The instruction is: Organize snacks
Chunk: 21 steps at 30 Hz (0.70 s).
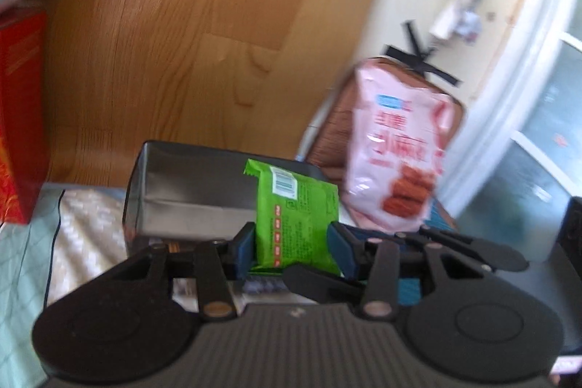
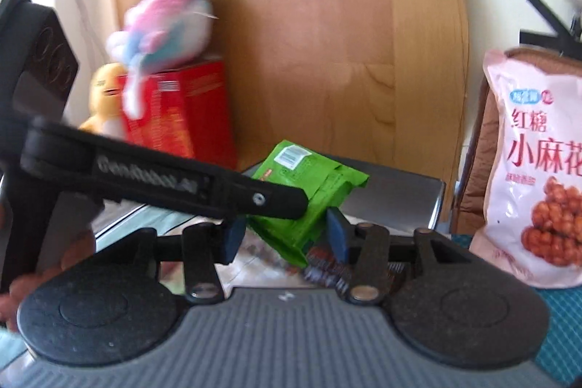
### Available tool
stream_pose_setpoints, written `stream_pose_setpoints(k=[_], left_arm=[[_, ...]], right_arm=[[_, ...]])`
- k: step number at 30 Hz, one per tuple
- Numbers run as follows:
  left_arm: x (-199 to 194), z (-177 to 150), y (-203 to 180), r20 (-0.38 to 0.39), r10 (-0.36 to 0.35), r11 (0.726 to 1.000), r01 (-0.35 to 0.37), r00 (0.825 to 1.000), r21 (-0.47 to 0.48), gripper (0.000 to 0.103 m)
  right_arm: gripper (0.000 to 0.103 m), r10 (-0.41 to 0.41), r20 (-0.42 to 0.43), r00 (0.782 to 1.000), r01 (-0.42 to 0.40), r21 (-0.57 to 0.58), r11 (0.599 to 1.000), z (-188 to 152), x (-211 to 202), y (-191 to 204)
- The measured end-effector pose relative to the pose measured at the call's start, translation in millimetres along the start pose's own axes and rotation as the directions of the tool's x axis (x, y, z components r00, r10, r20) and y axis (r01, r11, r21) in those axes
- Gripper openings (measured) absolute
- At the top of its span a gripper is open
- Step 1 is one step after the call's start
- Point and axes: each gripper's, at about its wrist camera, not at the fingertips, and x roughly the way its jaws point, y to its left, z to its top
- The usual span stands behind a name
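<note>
Left wrist view, left gripper (image 1: pixel 291 251): blue pads pressed against both sides of a green foil snack packet (image 1: pixel 296 220); the packet stands upright between them, barcode facing the camera.
Left wrist view, tin: an open rectangular grey metal tin (image 1: pixel 203 191) lies directly behind the packet, on a pale patterned cloth (image 1: pixel 87 224).
Left wrist view, surroundings: a pink printed snack bag (image 1: pixel 396 151) stands upright to the right of the tin, leaning on a brown cushion (image 1: pixel 334 133). A red cardboard box (image 1: pixel 22 119) sits at the left edge. A wooden panel (image 1: pixel 189 24) rises behind.
Right wrist view, right gripper (image 2: pixel 285 237): blue pads part-open on either side of the packet's (image 2: pixel 309 191) lower end; whether they touch it cannot be told.
Right wrist view, left gripper (image 2: pixel 262 206): its black arm crosses from the left and meets the tilted packet above the tin (image 2: pixel 400 195).
Right wrist view, surroundings: pink bag (image 2: pixel 534 170) at right; red box (image 2: pixel 189 111) at left, with a pink-and-blue plush toy (image 2: pixel 171 20) on top and a yellow plush figure (image 2: pixel 105 97) beside it.
</note>
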Motion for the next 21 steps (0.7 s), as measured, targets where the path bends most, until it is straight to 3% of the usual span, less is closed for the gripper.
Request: stream_pose_setpoints(k=[2, 6, 8, 11, 13, 15, 17, 21], left_arm=[[17, 3, 5, -0.012, 0.017, 1.0, -0.017, 1.0, -0.013, 0.043], [12, -5, 16, -0.001, 0.009, 0.999, -0.009, 1.0, -0.05, 0.059], [-3, -14, 19, 0.027, 0.011, 0.999, -0.01, 1.0, -0.039, 0.065], [-7, -27, 24, -0.028, 0.013, 0.999, -0.013, 1.0, -0.03, 0.065], [6, -38, 24, -0.103, 0.047, 0.999, -0.048, 0.994, -0.012, 0.063], [24, -47, 24, -0.199, 0.093, 0.995, -0.096, 0.976, -0.008, 0.047], [24, -54, 25, -0.21, 0.029, 0.997, -0.044, 0.977, -0.065, 0.043], [4, -65, 16, -0.219, -0.012, 0.998, -0.002, 0.976, -0.066, 0.039]], right_arm=[[0.053, -0.026, -0.028, 0.999, 0.027, 0.007, 1.0, 1, 15, -7], [0.059, -0.046, -0.016, 0.999, 0.047, 0.05, 0.998, -10, -3, -17], [0.059, 0.0, 0.004, 1.0, -0.001, 0.077, 0.997, -24, -27, -18], [0.059, 0.056, -0.019, 0.998, -0.055, 0.031, 0.998, -47, -44, -7], [0.053, 0.027, -0.078, 0.997, -0.028, -0.015, 0.999, -59, -41, 0], [0.026, -0.012, -0.147, 0.989, 0.007, -0.034, 0.999, -66, -29, 1], [0.023, -0.042, -0.179, 0.983, 0.038, -0.024, 0.999, -72, -33, -5], [0.025, -0.026, -0.225, 0.974, 0.024, -0.011, 1.0, -86, -64, -10]])
